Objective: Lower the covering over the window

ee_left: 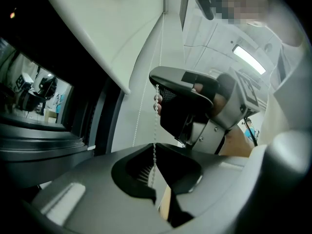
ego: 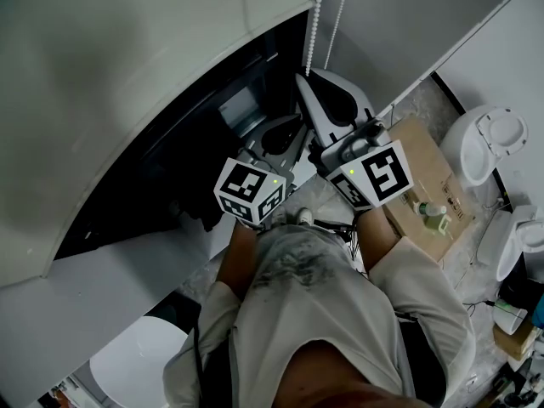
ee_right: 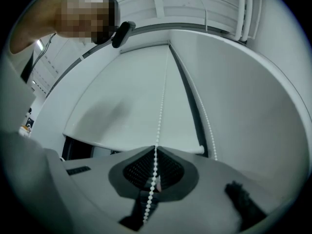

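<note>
A white roller blind (ego: pixel 127 75) covers the upper part of a dark window (ego: pixel 187 151). Its bead chain (ego: pixel 316 15) hangs at the window's right side. My right gripper (ego: pixel 308 82) is the higher one and is shut on the chain; in the right gripper view the beads (ee_right: pixel 161 111) run straight down into its closed jaws (ee_right: pixel 156 149). Just below, my left gripper (ego: pixel 285 134) is shut on the same strand (ee_left: pixel 155 126), which passes between its jaws (ee_left: pixel 154 147). The right gripper (ee_left: pixel 157 94) shows directly above in the left gripper view. A second strand (ee_right: pixel 204 116) hangs free to the right.
A white sill (ego: pixel 102 270) runs under the window. To the right, a cardboard box (ego: pixel 429 185) holds a green cup (ego: pixel 433 218), and white sanitary fixtures (ego: pixel 484 143) stand on the floor beyond it. A round white object (ego: pixel 136 368) lies at the lower left.
</note>
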Available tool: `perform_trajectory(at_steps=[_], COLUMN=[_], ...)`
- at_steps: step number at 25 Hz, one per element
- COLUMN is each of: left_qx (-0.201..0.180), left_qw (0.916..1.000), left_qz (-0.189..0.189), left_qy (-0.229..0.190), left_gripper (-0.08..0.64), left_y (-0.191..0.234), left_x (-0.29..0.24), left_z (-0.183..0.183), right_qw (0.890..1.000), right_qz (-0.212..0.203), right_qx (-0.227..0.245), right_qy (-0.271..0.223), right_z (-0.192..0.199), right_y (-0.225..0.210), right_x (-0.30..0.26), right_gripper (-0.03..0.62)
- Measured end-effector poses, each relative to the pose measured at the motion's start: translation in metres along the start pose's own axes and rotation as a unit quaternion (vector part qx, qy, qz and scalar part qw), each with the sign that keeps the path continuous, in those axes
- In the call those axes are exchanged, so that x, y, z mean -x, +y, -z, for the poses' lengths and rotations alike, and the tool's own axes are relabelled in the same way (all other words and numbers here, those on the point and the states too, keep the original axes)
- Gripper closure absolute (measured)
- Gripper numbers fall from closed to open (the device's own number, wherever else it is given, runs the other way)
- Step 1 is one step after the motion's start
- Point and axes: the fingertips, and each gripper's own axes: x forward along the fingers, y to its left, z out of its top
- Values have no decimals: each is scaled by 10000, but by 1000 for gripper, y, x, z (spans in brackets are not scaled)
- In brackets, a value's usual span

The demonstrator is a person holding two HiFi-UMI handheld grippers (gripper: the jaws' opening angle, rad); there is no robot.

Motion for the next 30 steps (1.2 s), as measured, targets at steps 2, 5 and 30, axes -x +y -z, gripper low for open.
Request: perform_trajectory(at_steps=[2, 5, 30], left_qx=[-21, 24, -180], left_qw=[10000, 10000, 9962], left_qz=[-1, 35, -238], left_qy=[-20, -59, -819], left_gripper=[534, 510, 451], left_y=[0, 0, 23], left_x=[3, 8, 29], left_z=[-1, -3, -80], right_qw=[10000, 9999, 9907], right_qz=[20, 36, -36], right_qx=[-53, -91, -626], right_qy=[-30, -51, 1206], right_z=[-1, -2, 109], right_y=[-1, -2, 10], right_x=[1, 2, 18], right_gripper=[568, 568, 569])
